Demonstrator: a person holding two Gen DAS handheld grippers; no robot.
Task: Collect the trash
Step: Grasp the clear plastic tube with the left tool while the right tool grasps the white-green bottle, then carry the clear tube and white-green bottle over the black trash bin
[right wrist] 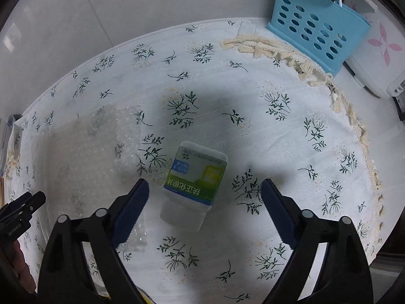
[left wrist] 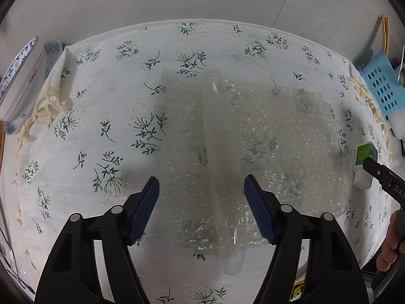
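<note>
A clear sheet of bubble wrap (left wrist: pixel 253 136) lies flat on the flowered tablecloth (left wrist: pixel 101 106), with a raised fold down its middle. My left gripper (left wrist: pixel 201 188) is open and empty, hovering over the sheet's near part. A small white bottle with a green label (right wrist: pixel 195 177) lies on its side on the cloth. My right gripper (right wrist: pixel 205 195) is open with a finger on each side of the bottle, not touching it. The bottle (left wrist: pixel 364 163) and right gripper finger (left wrist: pixel 384 177) also show in the left wrist view. The bubble wrap (right wrist: pixel 88 157) shows in the right wrist view.
A blue perforated plastic basket (right wrist: pixel 316 27) stands at the table's far right, beside a white box with a pink flower (right wrist: pixel 374 50). A patterned bowl (left wrist: pixel 20 76) sits at the left edge. The cloth has a tassel fringe (right wrist: pixel 278 50).
</note>
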